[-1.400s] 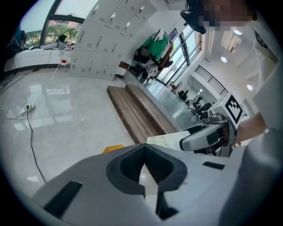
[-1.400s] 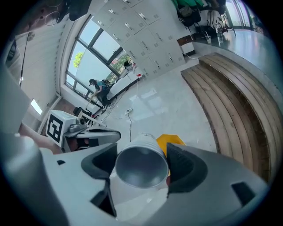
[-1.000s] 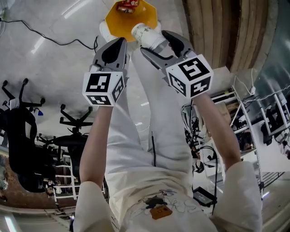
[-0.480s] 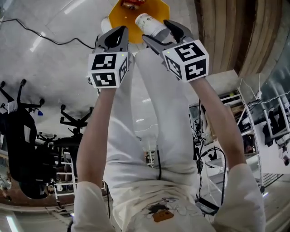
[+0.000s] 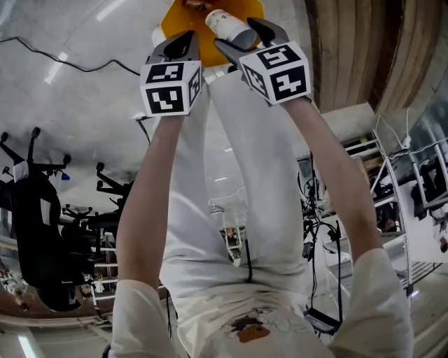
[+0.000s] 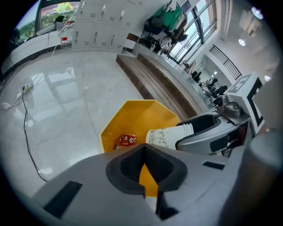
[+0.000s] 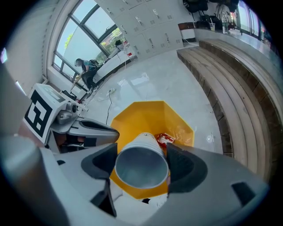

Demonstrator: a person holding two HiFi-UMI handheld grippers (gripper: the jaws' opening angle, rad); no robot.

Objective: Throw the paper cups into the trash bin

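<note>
A yellow trash bin (image 5: 176,19) stands on the pale floor ahead of my legs. My right gripper (image 5: 235,33) is shut on a white paper cup (image 5: 229,26), held sideways over the bin's near rim. In the right gripper view the cup (image 7: 141,164) shows its open mouth between the jaws, with the bin (image 7: 150,114) below it. A red packet (image 7: 164,139) lies inside the bin. My left gripper (image 5: 183,43) hangs just left of the cup, jaws together and empty. In the left gripper view the cup (image 6: 170,134) juts over the bin (image 6: 132,118).
Wooden steps (image 5: 357,56) run along the right of the bin. A black cable (image 5: 77,61) trails across the floor at the left. Office chairs (image 5: 42,231) stand at the left and metal shelving (image 5: 364,161) at the right.
Both grippers have moved forward toward the bin, and the cup now reaches further over its rim. The right gripper's hold on the cup is unchanged.
</note>
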